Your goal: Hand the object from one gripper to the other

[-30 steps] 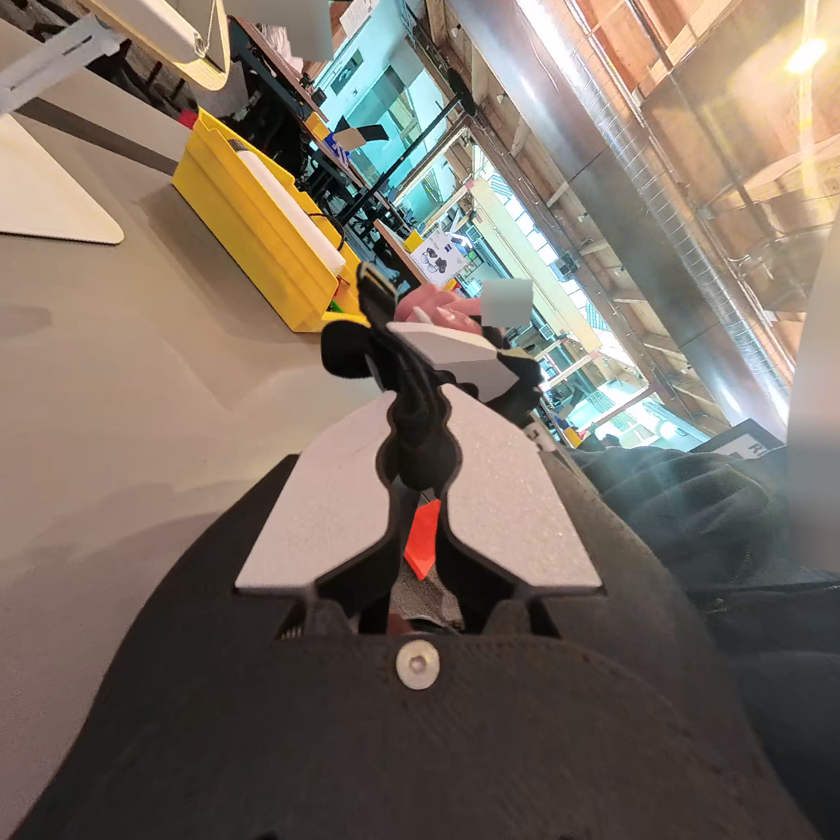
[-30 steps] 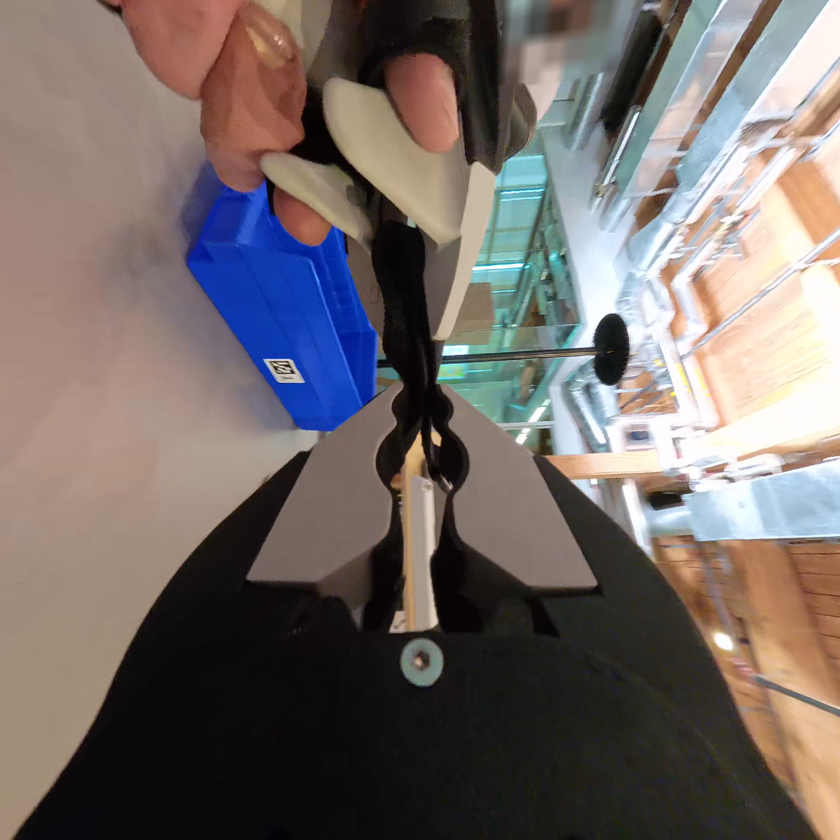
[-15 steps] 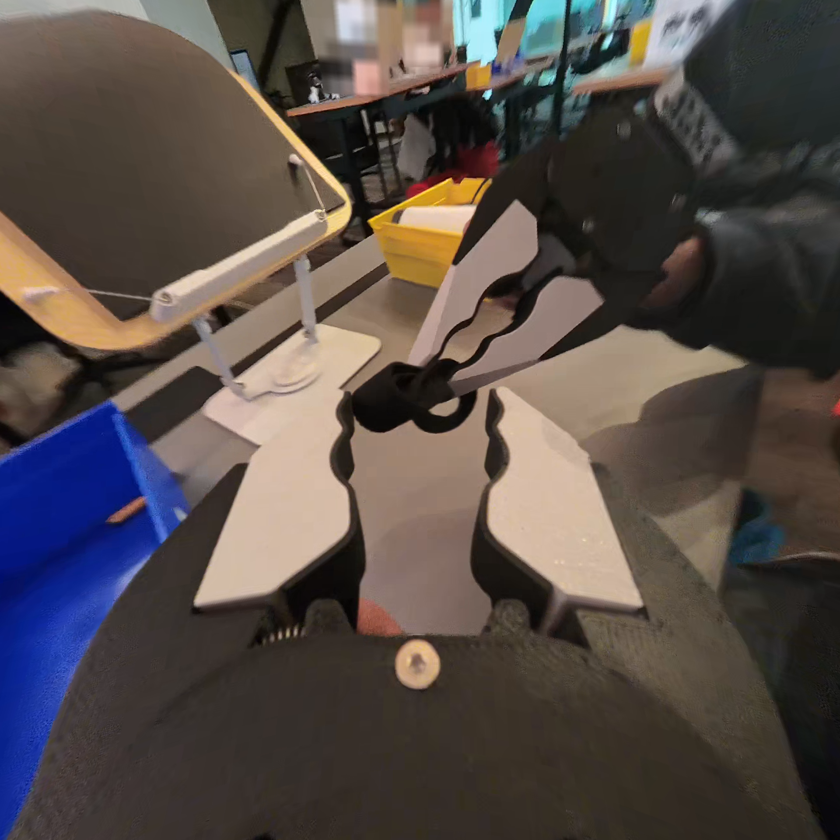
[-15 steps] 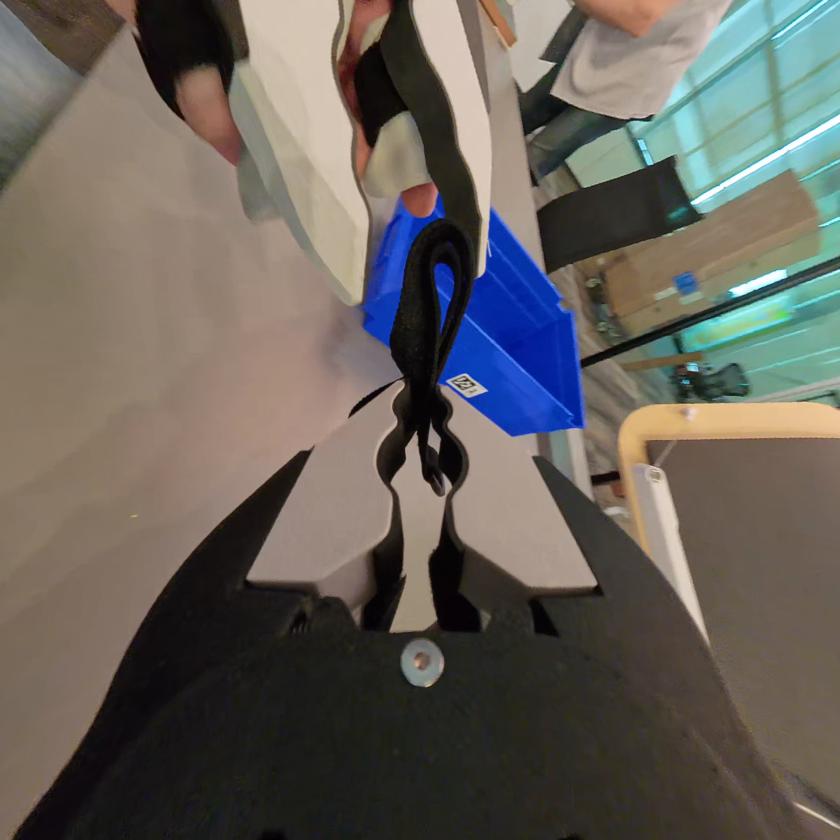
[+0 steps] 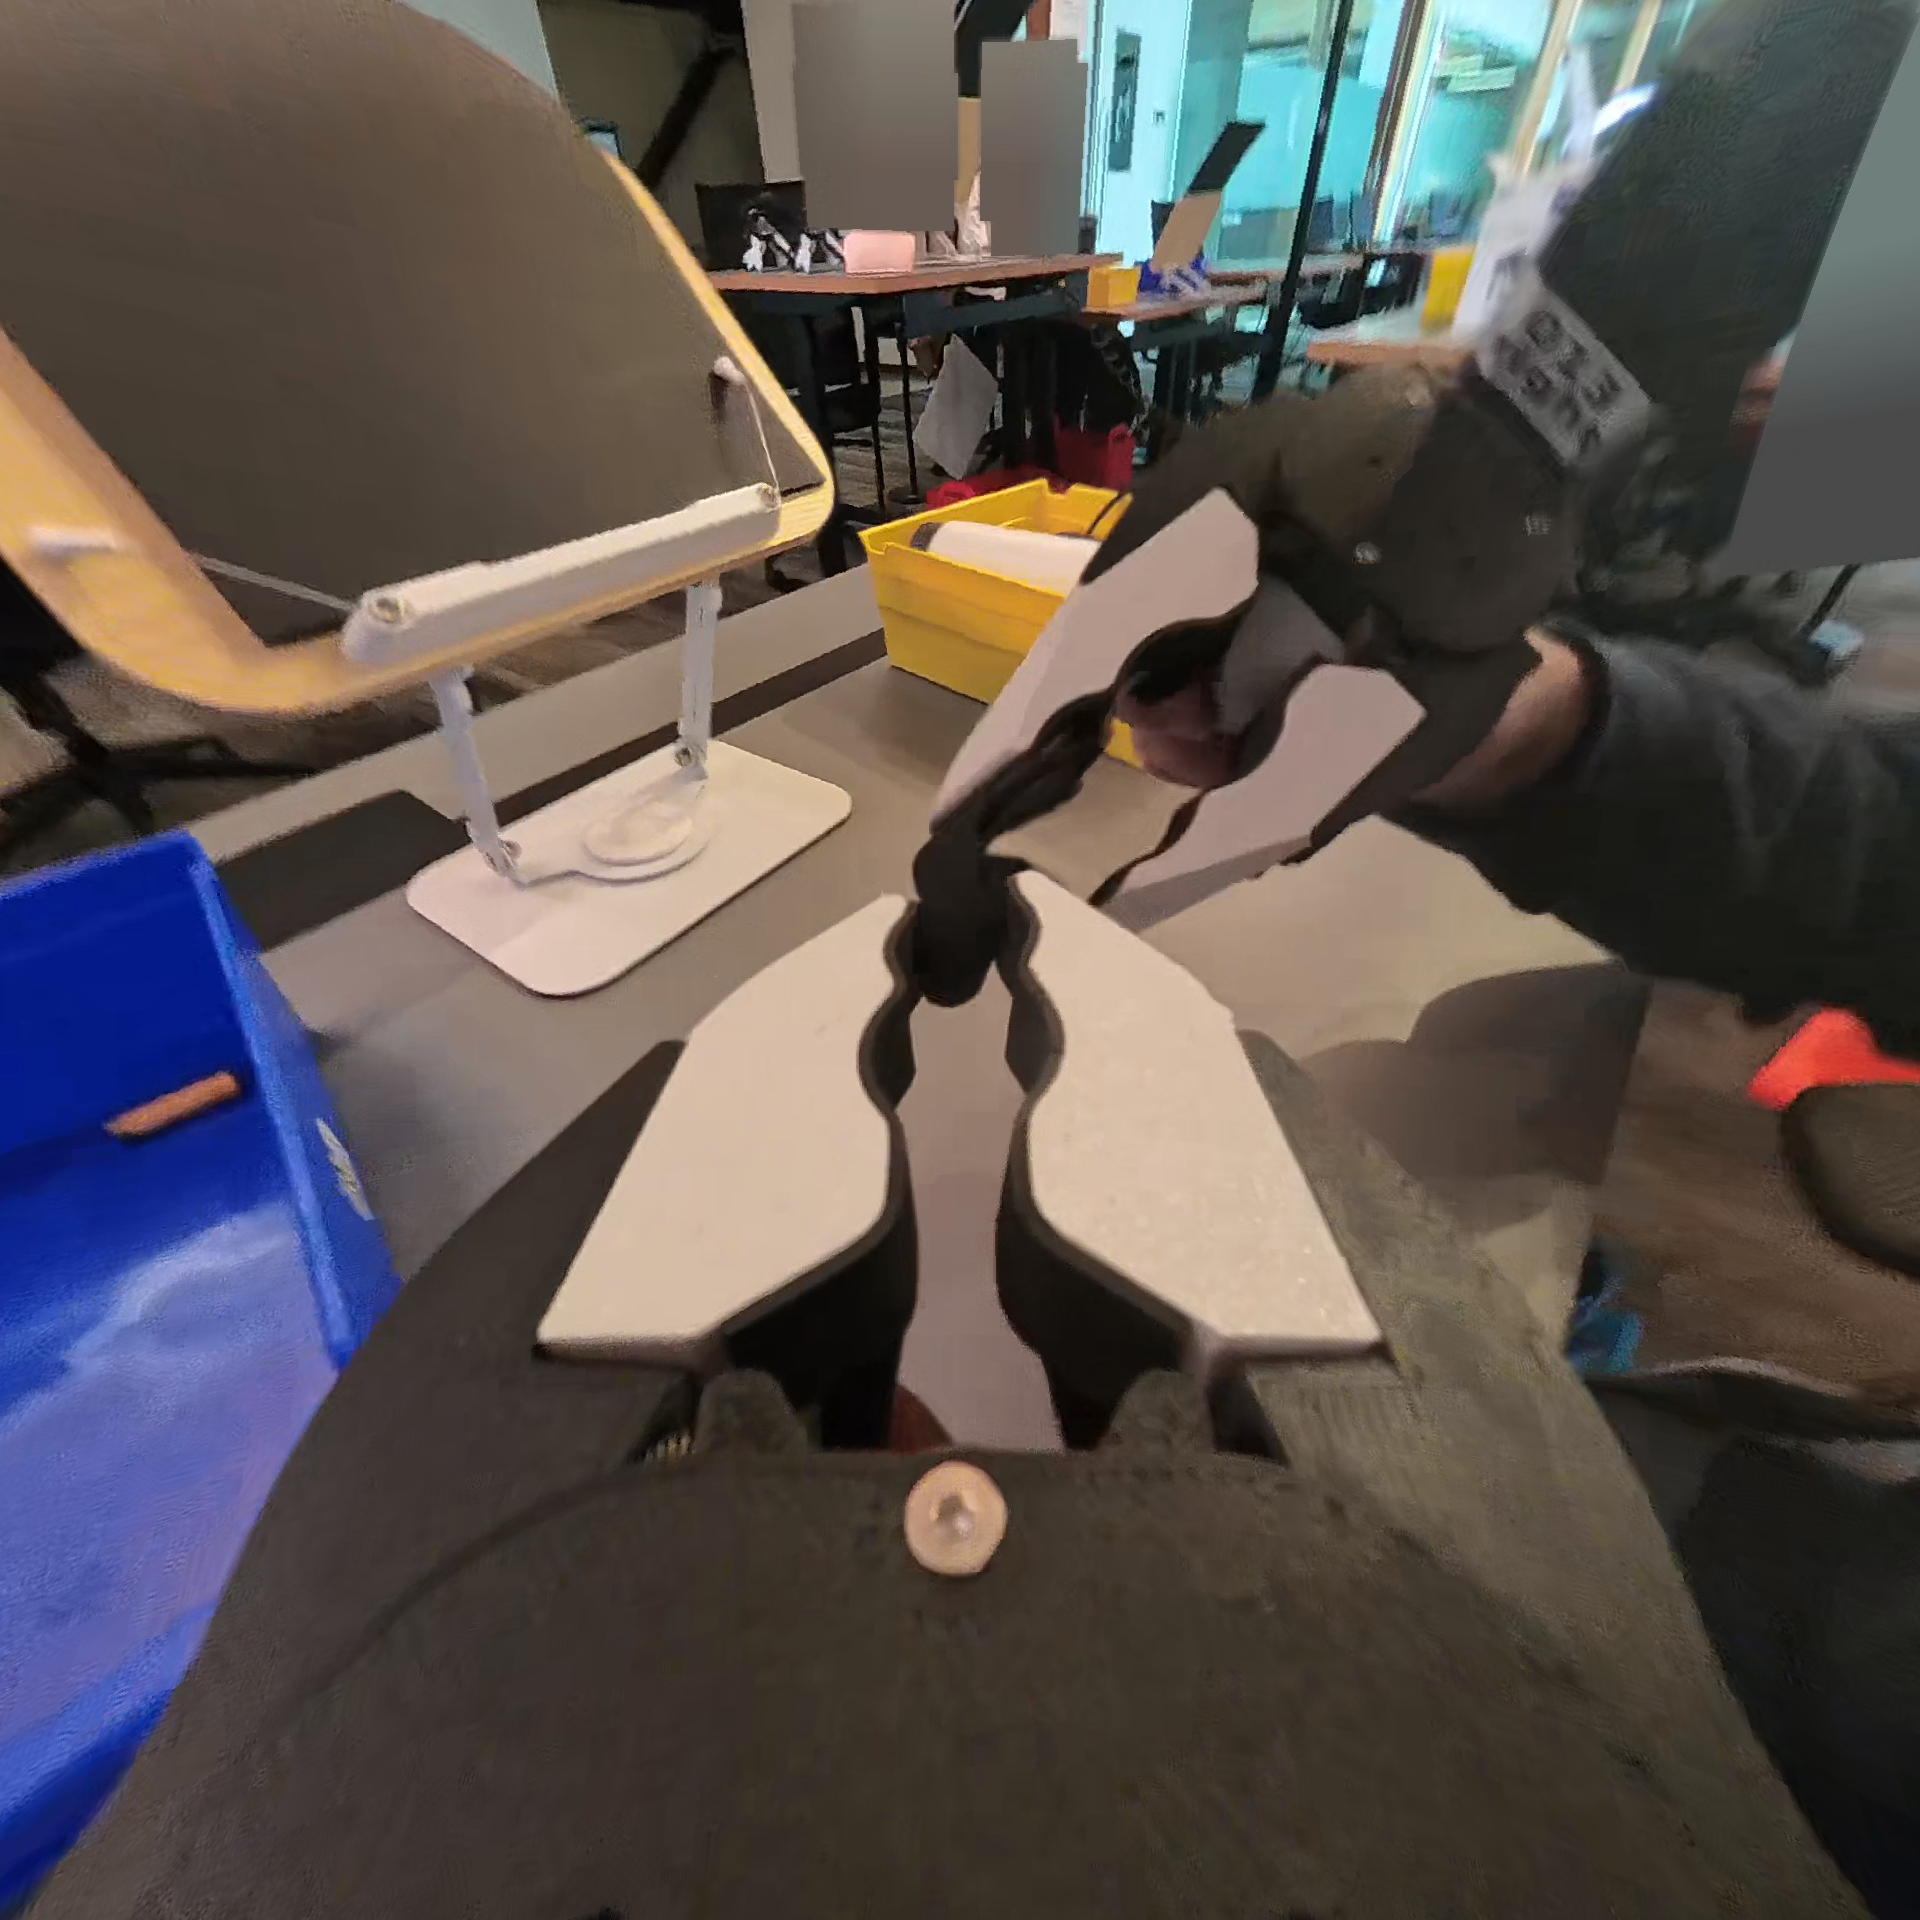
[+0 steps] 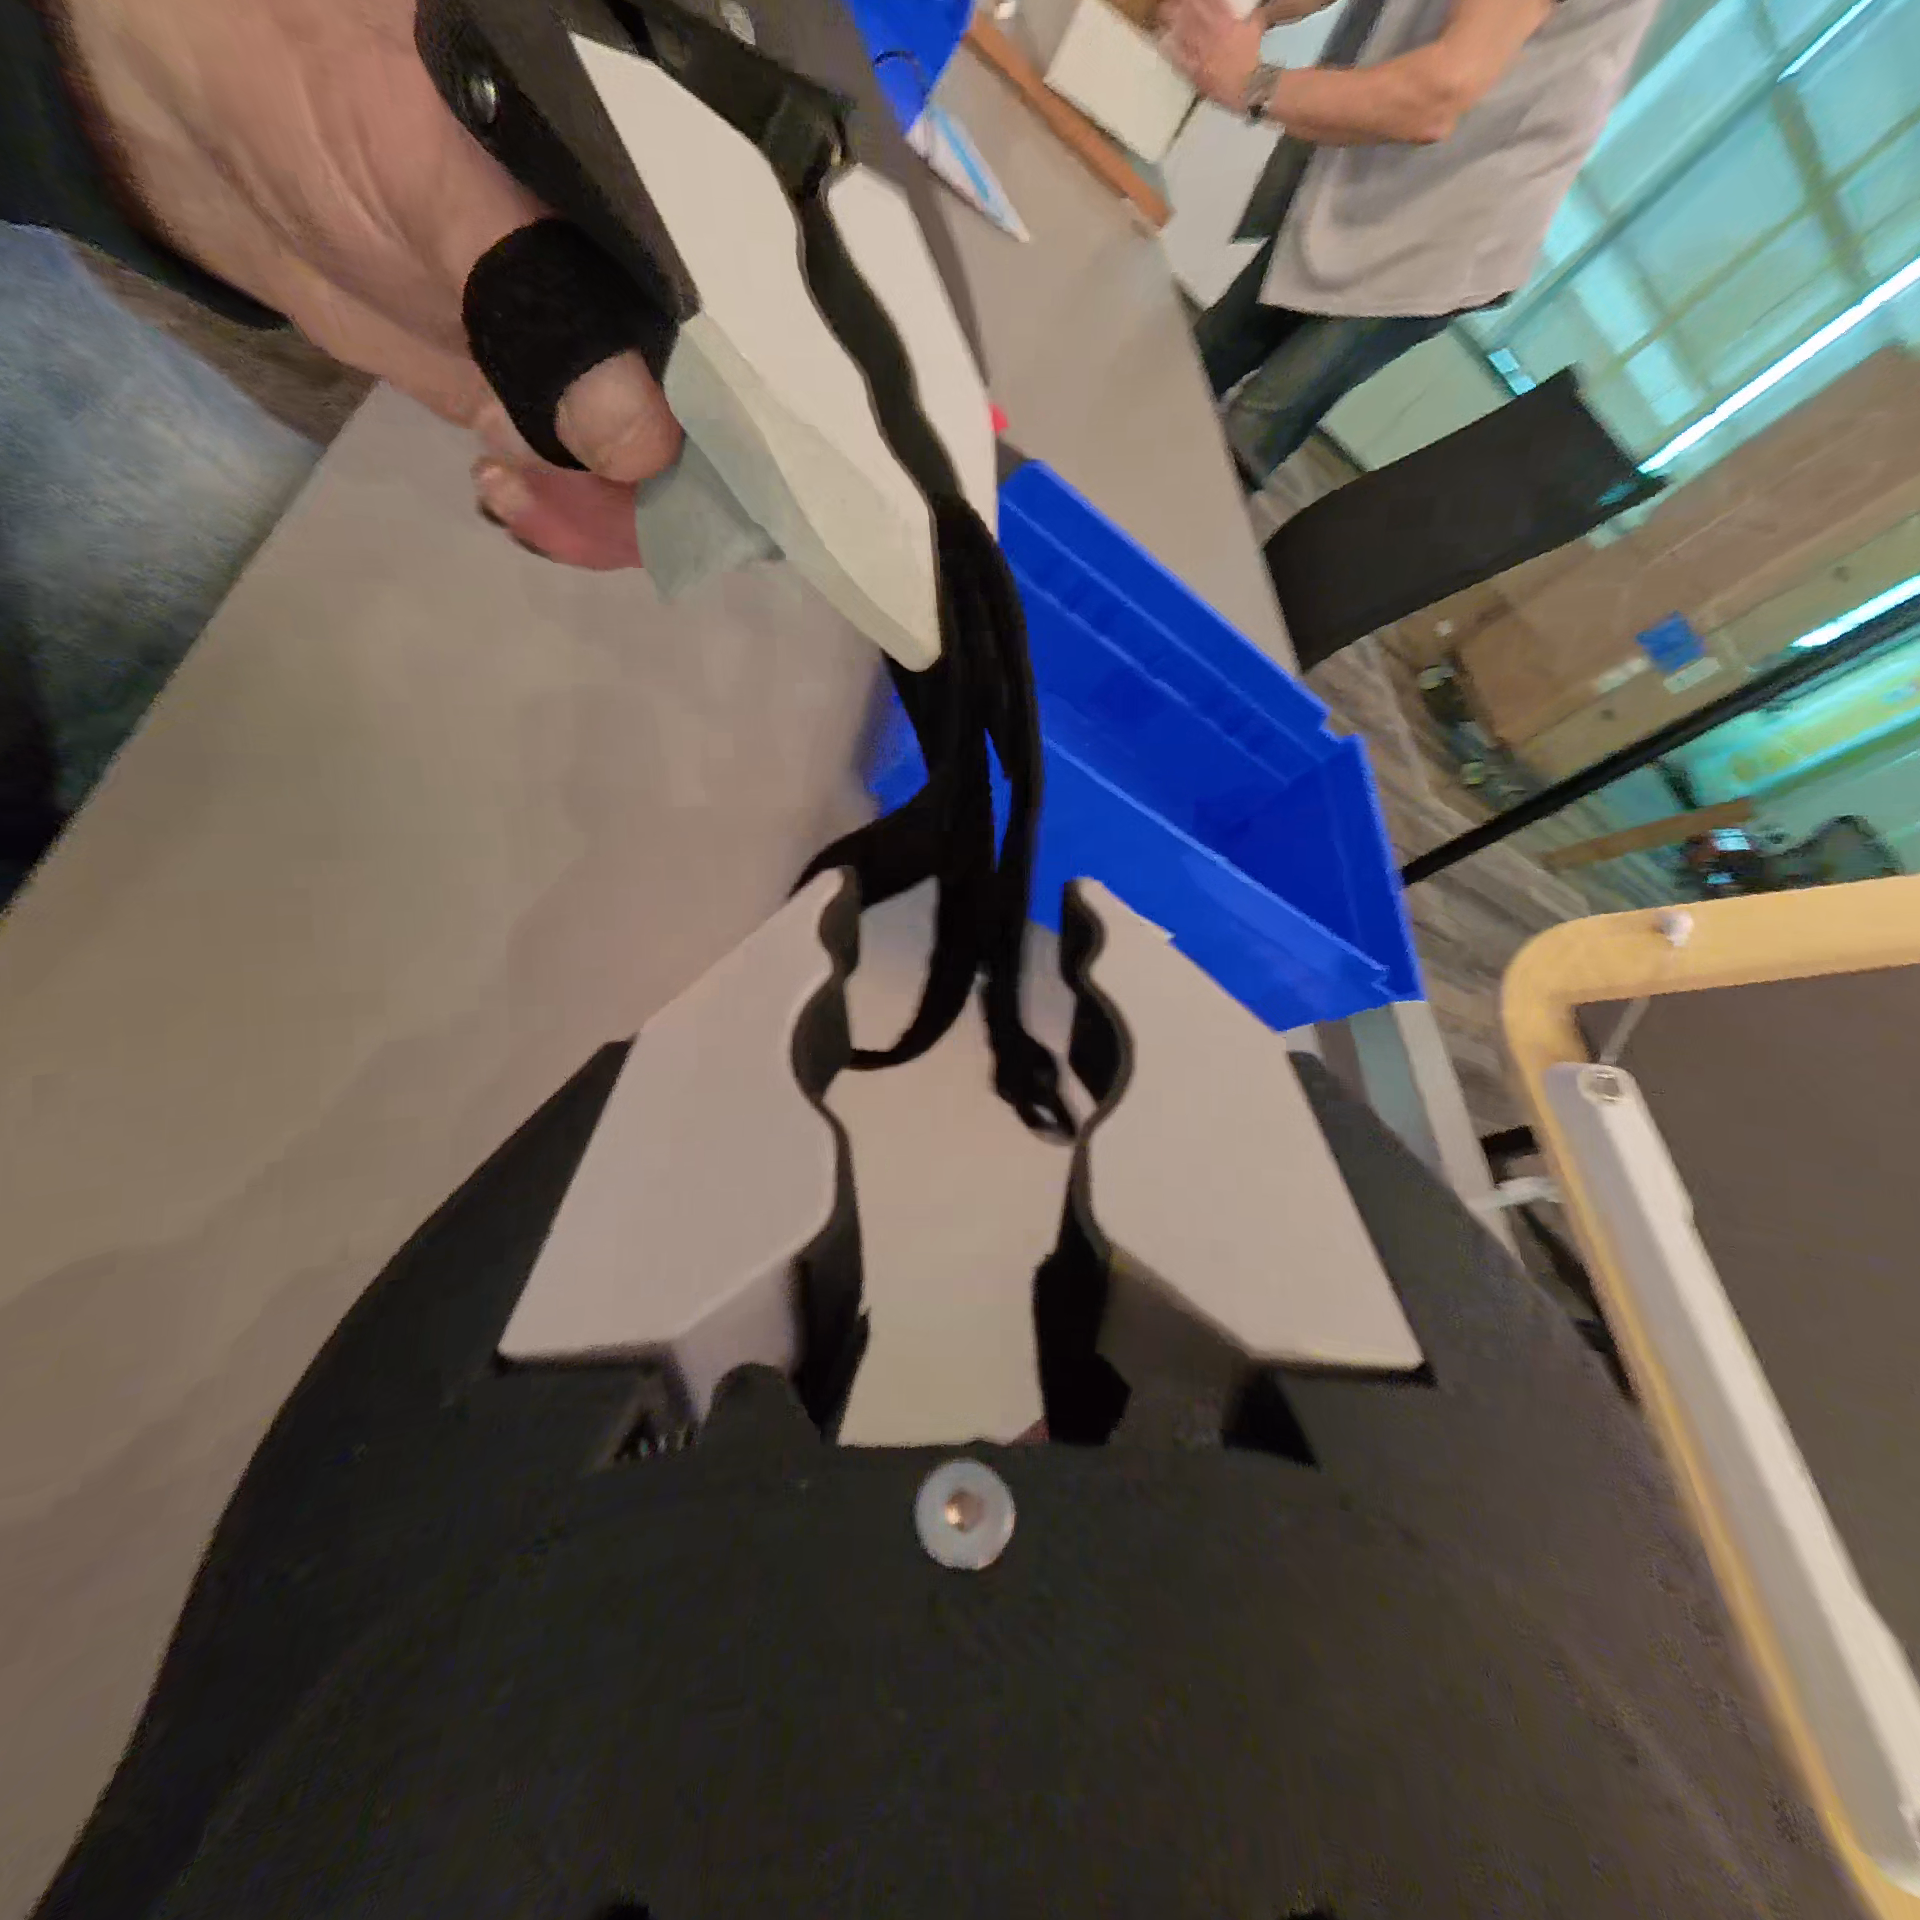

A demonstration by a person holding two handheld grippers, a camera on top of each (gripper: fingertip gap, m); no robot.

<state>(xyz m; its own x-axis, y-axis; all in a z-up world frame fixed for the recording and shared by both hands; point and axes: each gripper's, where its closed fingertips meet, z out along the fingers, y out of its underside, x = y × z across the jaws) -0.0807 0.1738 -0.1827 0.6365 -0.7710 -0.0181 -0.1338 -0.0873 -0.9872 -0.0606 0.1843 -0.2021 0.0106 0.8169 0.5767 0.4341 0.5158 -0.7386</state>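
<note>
Left gripper [image 5: 956, 914] pinches a bunched black strap [image 5: 961, 914] at its fingertips, its jaws nearly closed around the cloth. Just beyond, the right gripper [image 6: 961, 894] stands open, the strap's loose ends dangling between its fingers [image 6: 717, 1153] without being clamped. Below lies the grey table [image 5: 644, 1039], with a blue bin [image 5: 135, 1195] at one side, a white stand [image 5: 634, 883] behind and a yellow bin [image 5: 945, 613] farther off. With only the tips gripping soft fabric, a tug from a snagged end could pull it free. How deep the strap sits in the jaws is hard to tell; its full length is hidden.
</note>
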